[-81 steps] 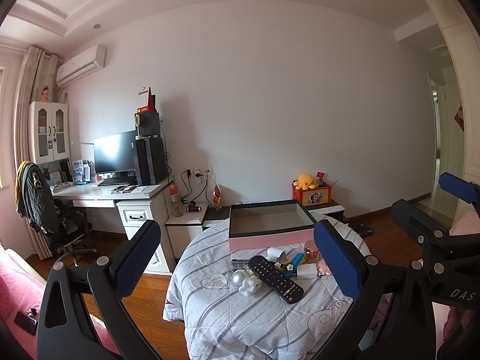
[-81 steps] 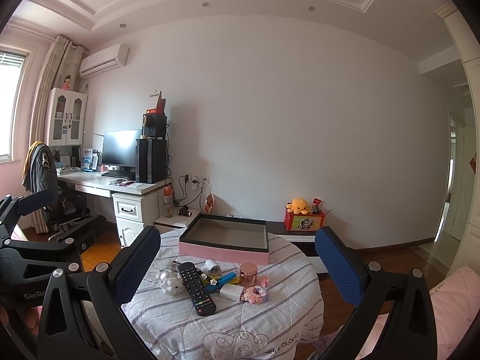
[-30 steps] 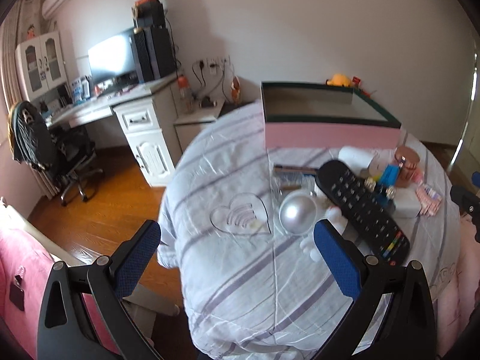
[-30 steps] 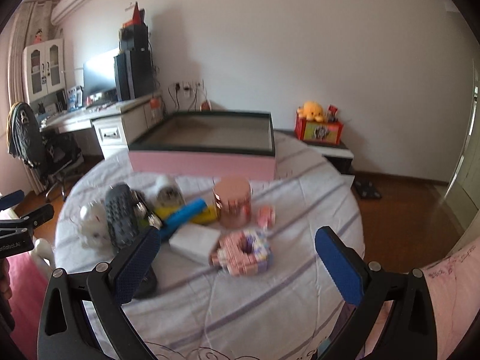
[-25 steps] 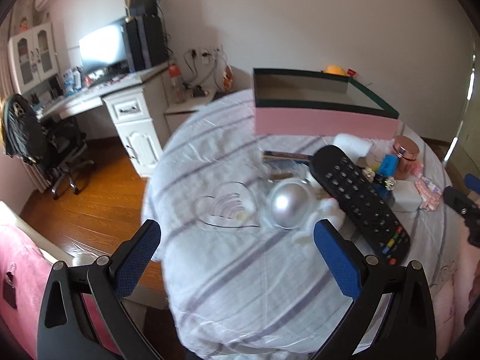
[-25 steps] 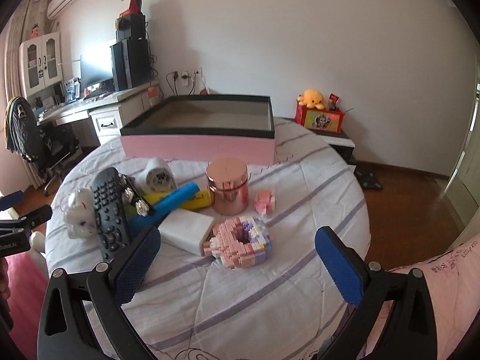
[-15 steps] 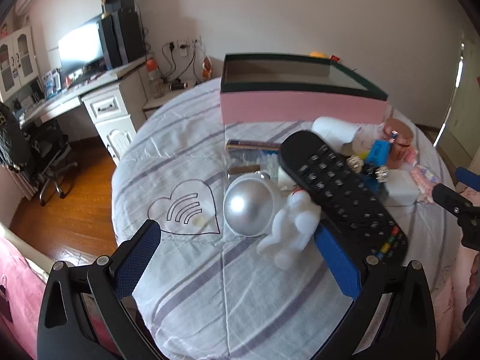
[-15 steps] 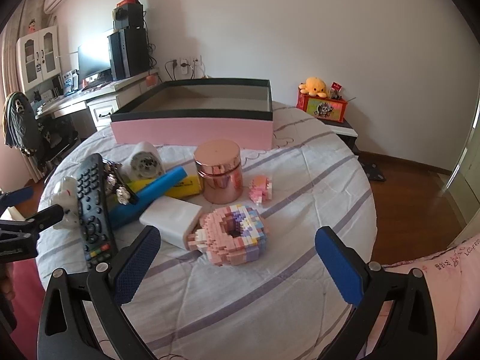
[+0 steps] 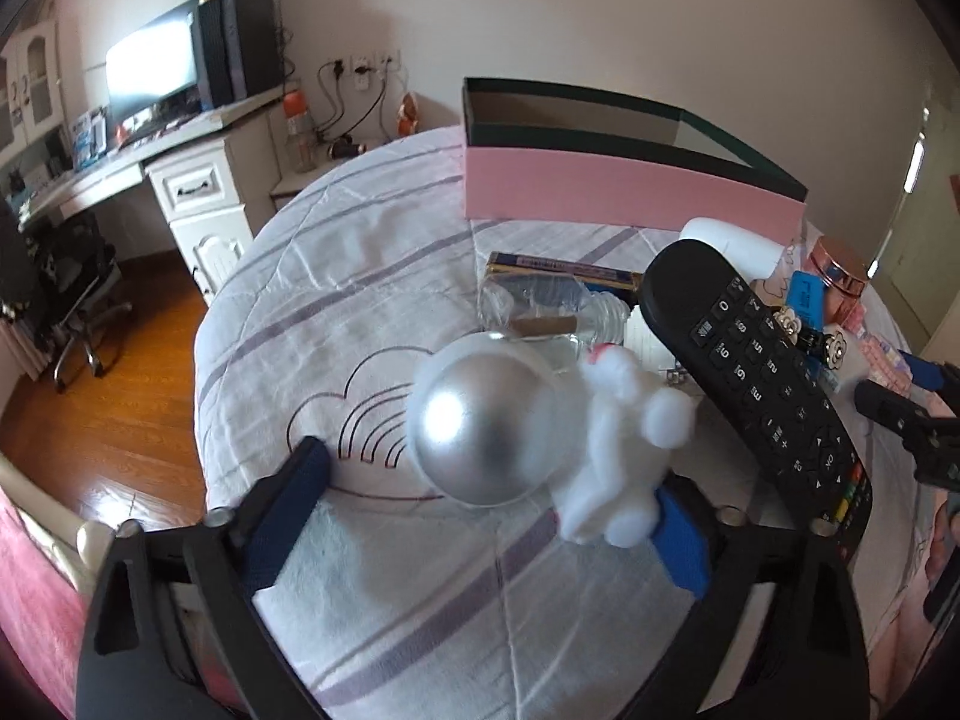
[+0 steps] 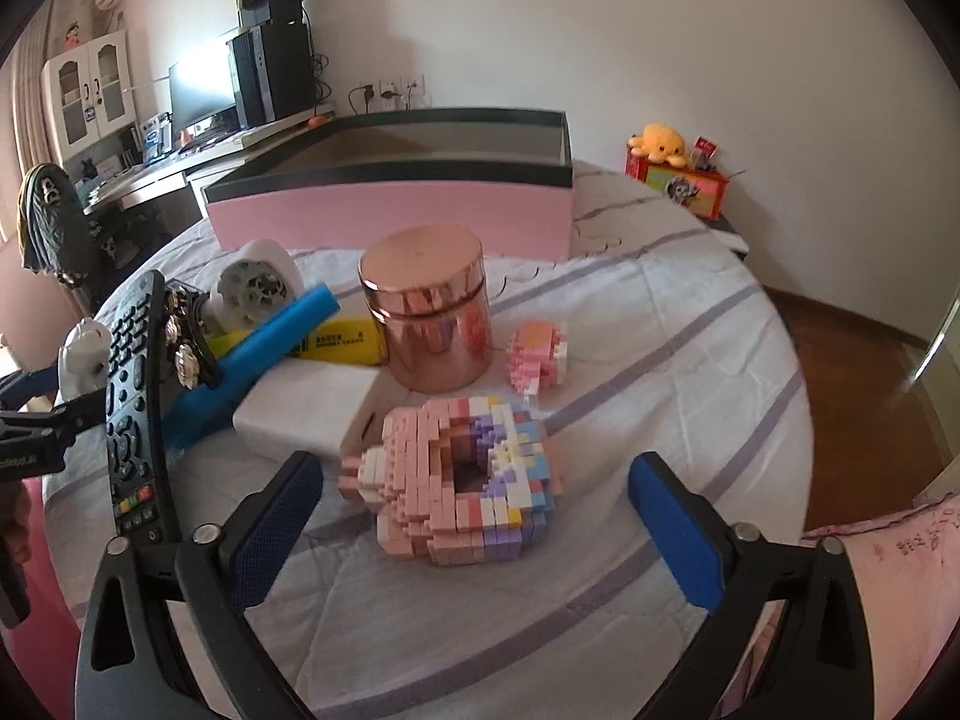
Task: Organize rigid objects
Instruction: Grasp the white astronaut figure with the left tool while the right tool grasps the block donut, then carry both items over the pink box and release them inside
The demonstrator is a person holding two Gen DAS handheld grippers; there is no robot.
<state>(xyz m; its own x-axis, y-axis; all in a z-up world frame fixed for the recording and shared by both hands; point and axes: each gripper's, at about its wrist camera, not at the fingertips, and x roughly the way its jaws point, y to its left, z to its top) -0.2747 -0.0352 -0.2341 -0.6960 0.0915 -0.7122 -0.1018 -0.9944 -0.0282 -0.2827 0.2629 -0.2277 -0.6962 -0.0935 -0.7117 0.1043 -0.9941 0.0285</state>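
Observation:
A white astronaut figure (image 9: 618, 456) with a silver helmet lies on the striped tablecloth. My left gripper (image 9: 486, 522) straddles it with its jaws closing. The left pad stands clear of the helmet and the right pad sits close by the figure's legs. A pink toy-brick donut (image 10: 462, 480) lies between the fingers of my right gripper (image 10: 474, 534), whose jaws are closing with gaps on both sides. The pink box (image 10: 390, 210) with a dark rim stands open at the back of the table.
A black remote (image 9: 756, 372) lies right of the astronaut, a clear bottle (image 9: 540, 312) behind it. Behind the donut stand a rose-gold jar (image 10: 429, 312), a small pink brick piece (image 10: 537, 354), a white block (image 10: 306, 408) and a blue tube (image 10: 252, 354). The table edge drops to wooden floor.
Both grippers have come down and in toward the table. The astronaut and the brick donut now sit between their fingers, and both pairs of jaws have narrowed a little.

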